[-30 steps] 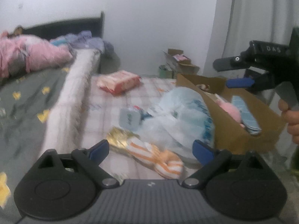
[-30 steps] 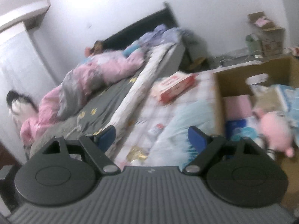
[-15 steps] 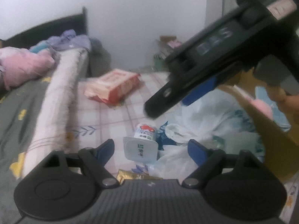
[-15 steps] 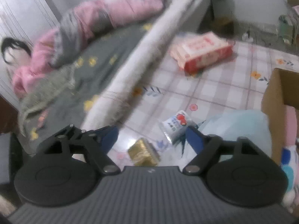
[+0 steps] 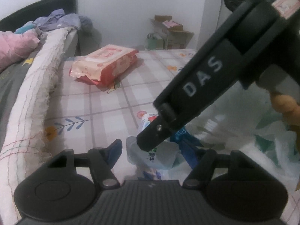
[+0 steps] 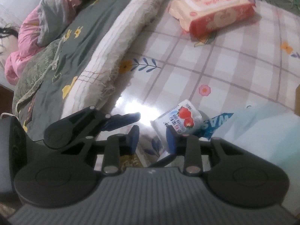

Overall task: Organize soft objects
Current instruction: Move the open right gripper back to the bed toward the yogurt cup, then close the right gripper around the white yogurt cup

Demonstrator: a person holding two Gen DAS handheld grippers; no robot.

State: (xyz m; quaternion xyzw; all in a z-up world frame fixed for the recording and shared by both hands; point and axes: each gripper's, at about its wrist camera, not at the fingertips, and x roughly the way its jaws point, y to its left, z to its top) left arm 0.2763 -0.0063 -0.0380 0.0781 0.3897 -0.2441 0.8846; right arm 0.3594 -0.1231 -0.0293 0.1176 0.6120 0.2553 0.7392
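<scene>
Checked floor vinyl (image 6: 215, 69) crowded: both tongs have just been closing, left gripper (image 5: 152, 154) half-open, right gripper (image 6: 152, 137) narrowed, nothing pinched yet, so the strawberry pouch (image 6: 178, 119) could be knocked aside.

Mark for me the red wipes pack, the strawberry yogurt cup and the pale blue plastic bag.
red wipes pack (image 6: 215, 5), right wrist view, on its printed top face.
strawberry yogurt cup (image 6: 181, 118), right wrist view, on its strawberry label.
pale blue plastic bag (image 6: 262, 131), right wrist view, on its smooth upper surface.
</scene>
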